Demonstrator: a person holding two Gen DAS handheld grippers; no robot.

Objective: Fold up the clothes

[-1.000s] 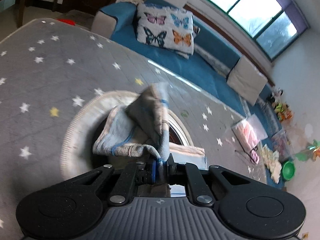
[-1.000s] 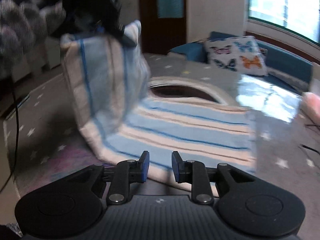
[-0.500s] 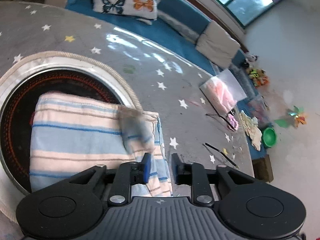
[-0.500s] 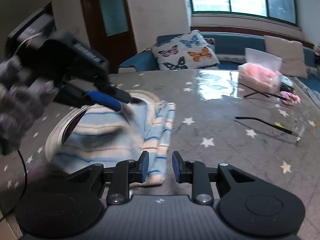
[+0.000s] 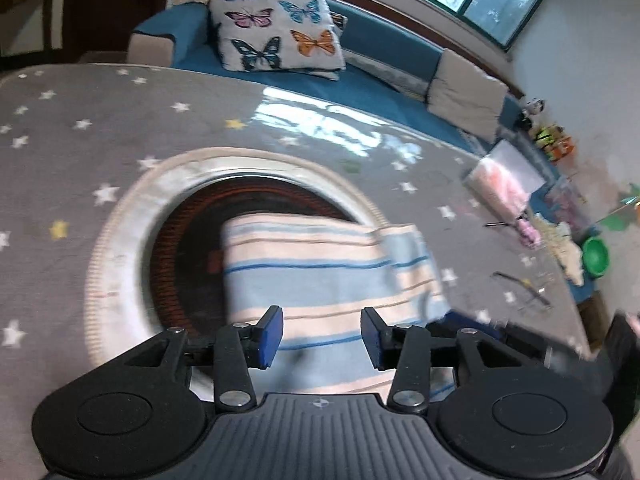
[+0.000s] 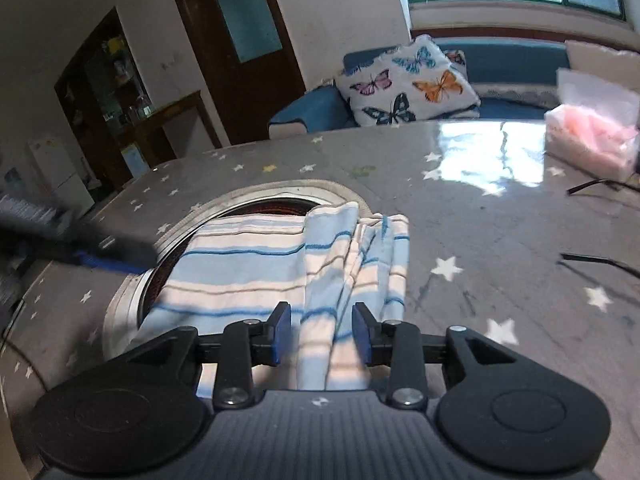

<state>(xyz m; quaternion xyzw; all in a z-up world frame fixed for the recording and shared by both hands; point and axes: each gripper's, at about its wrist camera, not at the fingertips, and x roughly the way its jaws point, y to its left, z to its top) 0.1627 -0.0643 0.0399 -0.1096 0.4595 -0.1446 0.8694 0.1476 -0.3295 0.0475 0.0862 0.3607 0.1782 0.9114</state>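
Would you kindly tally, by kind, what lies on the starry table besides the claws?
Striped cloth: 1
Round inset ring: 1
Pink tissue pack: 1
Thin black sticks: 2
Total: 5

Butterfly cushion (image 5: 280, 32) on blue sofa (image 5: 384, 64), star-patterned table (image 6: 480, 240), perhaps a tissue pack (image 6: 592, 140)

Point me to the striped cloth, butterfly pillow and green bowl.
striped cloth (image 6: 248, 272), right wrist view, flat middle of the top layer
butterfly pillow (image 5: 276, 30), left wrist view, centre of its face
green bowl (image 5: 595, 256), left wrist view, inside of the bowl
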